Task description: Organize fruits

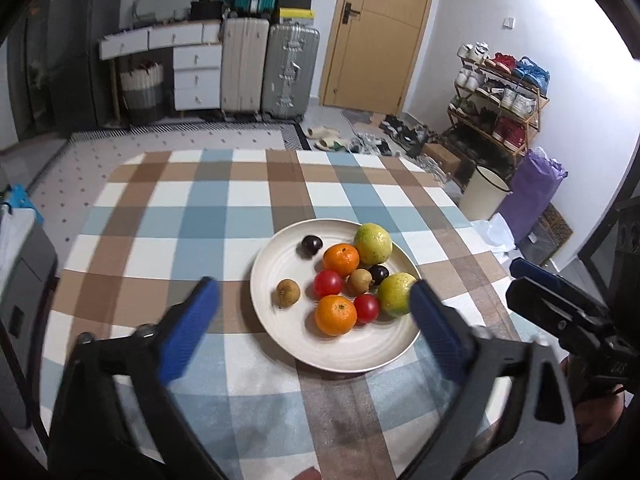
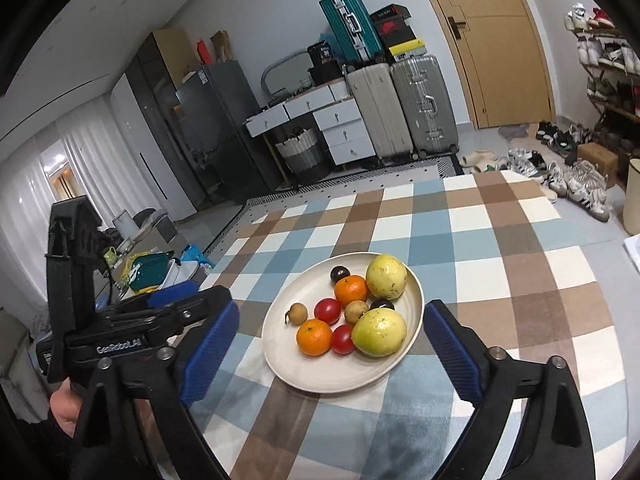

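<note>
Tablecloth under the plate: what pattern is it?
The tablecloth is checked in blue, brown and white squares; the left wrist view shows it best.

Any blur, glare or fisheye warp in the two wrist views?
Left wrist: fruit on the plate sharp, the left edge smeared, the wall at right blown out, the door bowed. Right wrist: plate crisp, curtains at far left overexposed, door and suitcases leaning; dark vignette in the corners of both.
</note>
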Action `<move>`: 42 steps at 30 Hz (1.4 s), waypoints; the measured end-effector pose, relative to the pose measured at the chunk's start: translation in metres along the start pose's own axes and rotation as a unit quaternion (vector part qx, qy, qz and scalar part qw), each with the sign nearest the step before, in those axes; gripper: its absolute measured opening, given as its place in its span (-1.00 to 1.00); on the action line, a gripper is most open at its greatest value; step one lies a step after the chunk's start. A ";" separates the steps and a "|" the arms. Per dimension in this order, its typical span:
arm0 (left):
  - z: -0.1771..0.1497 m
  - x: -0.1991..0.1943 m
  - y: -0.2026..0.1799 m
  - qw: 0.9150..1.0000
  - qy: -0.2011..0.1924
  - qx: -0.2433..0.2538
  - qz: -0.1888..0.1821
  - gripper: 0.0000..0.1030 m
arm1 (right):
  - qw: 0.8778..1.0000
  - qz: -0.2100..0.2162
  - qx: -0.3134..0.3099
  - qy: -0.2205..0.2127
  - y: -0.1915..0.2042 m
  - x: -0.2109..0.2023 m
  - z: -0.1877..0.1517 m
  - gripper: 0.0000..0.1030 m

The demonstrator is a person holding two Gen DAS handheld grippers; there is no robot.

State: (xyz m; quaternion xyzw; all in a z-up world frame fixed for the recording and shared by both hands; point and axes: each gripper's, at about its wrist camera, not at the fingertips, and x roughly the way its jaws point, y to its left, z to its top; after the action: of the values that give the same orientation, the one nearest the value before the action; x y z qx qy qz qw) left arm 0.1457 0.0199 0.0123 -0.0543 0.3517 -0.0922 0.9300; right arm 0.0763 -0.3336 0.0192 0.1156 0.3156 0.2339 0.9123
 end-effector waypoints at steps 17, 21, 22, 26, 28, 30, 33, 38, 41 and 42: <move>-0.047 -0.043 0.003 0.996 -0.072 0.018 0.055 0.98 | 0.991 -0.057 -0.069 -0.099 0.018 -0.037 -0.035 0.99; -0.059 -0.035 0.014 0.994 -0.084 0.007 0.072 0.98 | 0.987 -0.065 -0.102 -0.107 0.020 -0.034 -0.048 0.99; -0.061 -0.032 0.016 0.993 -0.085 0.005 0.076 0.98 | 0.987 -0.064 -0.105 -0.108 0.021 -0.034 -0.051 0.99; -0.073 -0.023 0.023 0.991 -0.098 0.008 0.090 0.98 | 0.985 -0.066 -0.111 -0.118 0.019 -0.033 -0.062 0.99; -0.078 -0.018 0.025 0.989 -0.109 0.010 0.098 0.98 | 0.984 -0.069 -0.112 -0.119 0.016 -0.031 -0.066 0.99; -0.082 -0.014 0.029 0.987 -0.122 0.005 0.106 0.98 | 0.983 -0.077 -0.115 -0.124 0.015 -0.029 -0.072 0.99; -0.086 -0.010 0.034 0.983 -0.146 -0.003 0.114 0.98 | 0.979 -0.090 -0.116 -0.141 0.012 -0.029 -0.077 0.99; -0.092 -0.012 0.035 0.978 -0.180 0.007 0.106 0.98 | 0.976 -0.103 -0.124 -0.146 0.010 -0.024 -0.084 0.99; -0.095 -0.017 0.027 0.974 -0.198 0.025 0.109 0.98 | 0.976 -0.104 -0.126 -0.146 0.010 -0.020 -0.083 0.99; -0.095 -0.015 0.023 0.973 -0.198 0.036 0.112 0.98 | 0.976 -0.104 -0.127 -0.143 0.010 -0.017 -0.082 0.99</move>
State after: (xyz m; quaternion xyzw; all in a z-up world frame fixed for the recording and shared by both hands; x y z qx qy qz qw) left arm 0.0747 0.0420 -0.0528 0.0021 0.1613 0.0125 0.9868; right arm 0.0089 -0.3278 -0.0320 -0.0029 0.1602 0.1570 0.9745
